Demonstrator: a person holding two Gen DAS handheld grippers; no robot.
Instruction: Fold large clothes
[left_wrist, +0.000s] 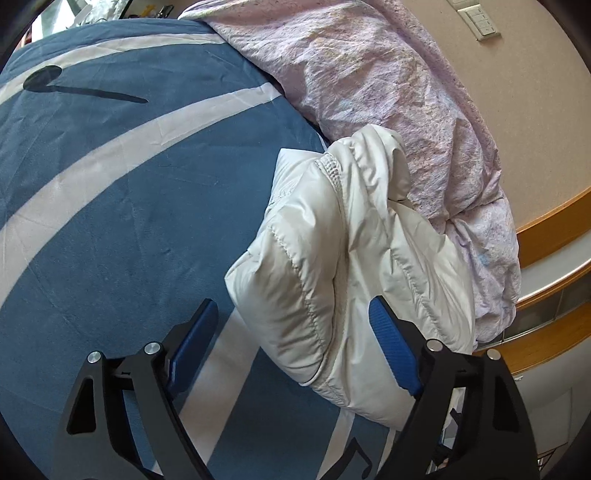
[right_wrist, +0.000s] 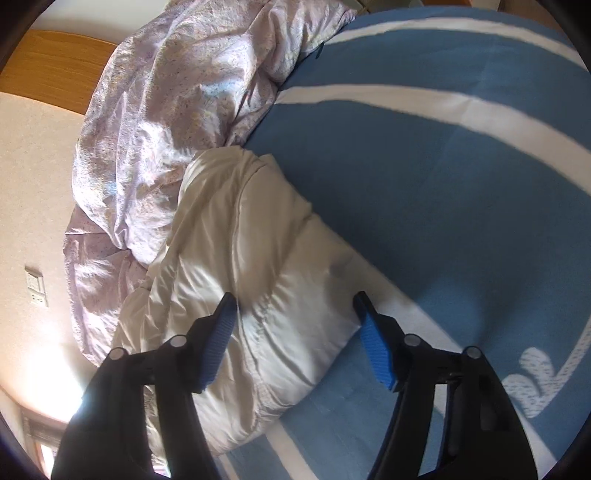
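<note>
A cream puffy jacket (left_wrist: 332, 266) lies bundled on the blue bedspread (left_wrist: 122, 221), its far end against a lilac duvet. In the left wrist view my left gripper (left_wrist: 291, 310) straddles the jacket's near corner. Its jaws are open: the left blue pad (left_wrist: 194, 343) stands clear of the cloth, and the right pad (left_wrist: 393, 354) is at the jacket's side. In the right wrist view my right gripper (right_wrist: 294, 297) hovers over the jacket's (right_wrist: 236, 258) near end, open, with the cloth between its fingers and no pinch visible.
The crumpled lilac duvet (left_wrist: 388, 92) is piled along the bed's edge by the wall (left_wrist: 517, 110). A wooden rail (left_wrist: 554, 221) and wall switches (left_wrist: 480, 22) are beyond it. The blue bedspread with white stripes (right_wrist: 443, 184) spreads wide beside the jacket.
</note>
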